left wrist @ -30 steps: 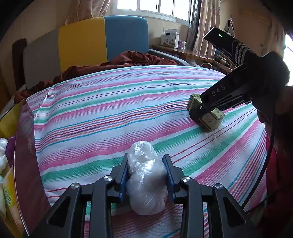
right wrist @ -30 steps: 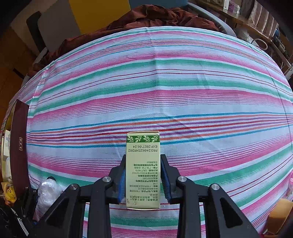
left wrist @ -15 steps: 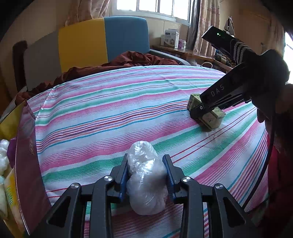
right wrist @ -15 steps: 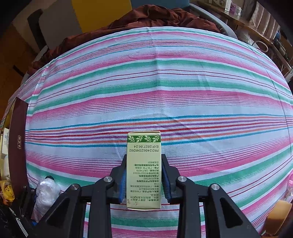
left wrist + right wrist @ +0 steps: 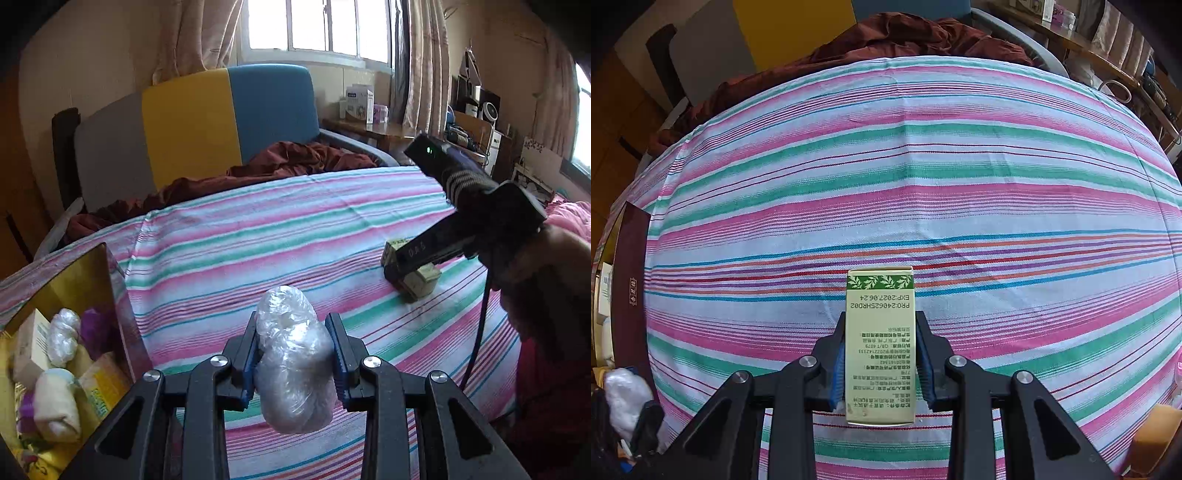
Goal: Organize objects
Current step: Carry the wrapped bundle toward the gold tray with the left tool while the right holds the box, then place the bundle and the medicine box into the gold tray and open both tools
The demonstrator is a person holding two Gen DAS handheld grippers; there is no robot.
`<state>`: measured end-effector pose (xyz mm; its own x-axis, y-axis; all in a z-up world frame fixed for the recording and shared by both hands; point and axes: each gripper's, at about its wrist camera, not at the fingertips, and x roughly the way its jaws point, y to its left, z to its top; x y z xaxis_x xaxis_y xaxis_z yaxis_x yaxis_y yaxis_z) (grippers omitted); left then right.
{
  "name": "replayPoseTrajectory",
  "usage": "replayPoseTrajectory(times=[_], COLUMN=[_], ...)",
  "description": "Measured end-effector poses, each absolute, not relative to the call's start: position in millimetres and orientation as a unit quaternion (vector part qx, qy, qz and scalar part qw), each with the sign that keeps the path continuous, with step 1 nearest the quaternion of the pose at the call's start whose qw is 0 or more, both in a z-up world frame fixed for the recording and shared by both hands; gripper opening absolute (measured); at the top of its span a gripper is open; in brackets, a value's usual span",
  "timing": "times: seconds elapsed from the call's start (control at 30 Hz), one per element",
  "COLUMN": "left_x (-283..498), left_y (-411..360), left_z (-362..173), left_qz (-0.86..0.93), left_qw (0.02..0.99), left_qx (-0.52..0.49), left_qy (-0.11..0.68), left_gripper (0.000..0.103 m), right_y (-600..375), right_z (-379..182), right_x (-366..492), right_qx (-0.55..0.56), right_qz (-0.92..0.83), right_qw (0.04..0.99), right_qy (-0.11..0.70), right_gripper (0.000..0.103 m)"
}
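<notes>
Two grippers, each with jaws closed on one item above the striped bed sheet (image 5: 960,184).
Left gripper (image 5: 293,363) clamps a crinkly clear-plastic-wrapped white bundle (image 5: 291,362) in the air, near the open dark-red box (image 5: 122,317) of packets; right gripper (image 5: 881,363) clamps a pale green printed carton (image 5: 880,343) down at the sheet. Likely risk: the soft, slick bundle squirms loose during the carry, or catches the box wall.

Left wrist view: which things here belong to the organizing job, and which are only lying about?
Belong to the job:
- plastic-wrapped bundle, held in the left gripper
- green carton, held in the right gripper
- storage box with packets inside

Just lying about:
- brown blanket
- white box on the far desk
</notes>
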<state>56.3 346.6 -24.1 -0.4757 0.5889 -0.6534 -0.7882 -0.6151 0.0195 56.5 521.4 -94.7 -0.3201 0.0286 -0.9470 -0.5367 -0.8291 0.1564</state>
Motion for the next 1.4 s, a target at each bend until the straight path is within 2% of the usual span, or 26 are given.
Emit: replayPoseTrajectory(times=[0.23,0.47,0.63,0.87,1.07,1.17,1.3,1.4], left_x=[51.4,26.2,2.2,-38.9,-42.2,-37.2,-34.6,-36.5], left_y=[306.9,256.4,215.9,140.2,116.7,121.7,116.0,107.2], left_z=[6.3,13.4,3.8,-15.6,-36.9,-41.2,-36.6,-29.3], left_qz=[0.868,0.889,0.898,0.889,0.883,0.883,0.887,0.894], left_qw=[0.369,0.316,0.273,0.234,0.219,0.222,0.227,0.217], left_qx=[-0.298,-0.306,-0.327,-0.394,-0.414,-0.412,-0.403,-0.393], left_qy=[0.146,0.127,0.106,0.019,0.015,0.025,0.014,0.008], left_gripper=[0.034,0.034,0.034,0.034,0.035,0.040,0.067,0.078], right_y=[526.7,523.9,518.8,510.9,454.0,403.1,336.8,298.0], right_z=[-89.6,-80.0,-80.8,-72.4,-34.4,-13.7,-0.6,-3.7], right_x=[63.7,67.8,64.6,63.3,51.1,30.7,-0.4,-21.9], right_qx=[-0.551,-0.550,-0.551,-0.552,-0.517,-0.502,-0.490,-0.493], right_qz=[0.781,0.783,0.784,0.784,0.823,0.844,0.856,0.854], right_qw=[0.181,0.184,0.190,0.204,0.137,0.080,0.008,-0.026], right_qy=[0.233,0.225,0.212,0.196,0.192,0.173,0.161,0.162], right_gripper=[0.031,0.031,0.031,0.030,0.030,0.030,0.030,0.030])
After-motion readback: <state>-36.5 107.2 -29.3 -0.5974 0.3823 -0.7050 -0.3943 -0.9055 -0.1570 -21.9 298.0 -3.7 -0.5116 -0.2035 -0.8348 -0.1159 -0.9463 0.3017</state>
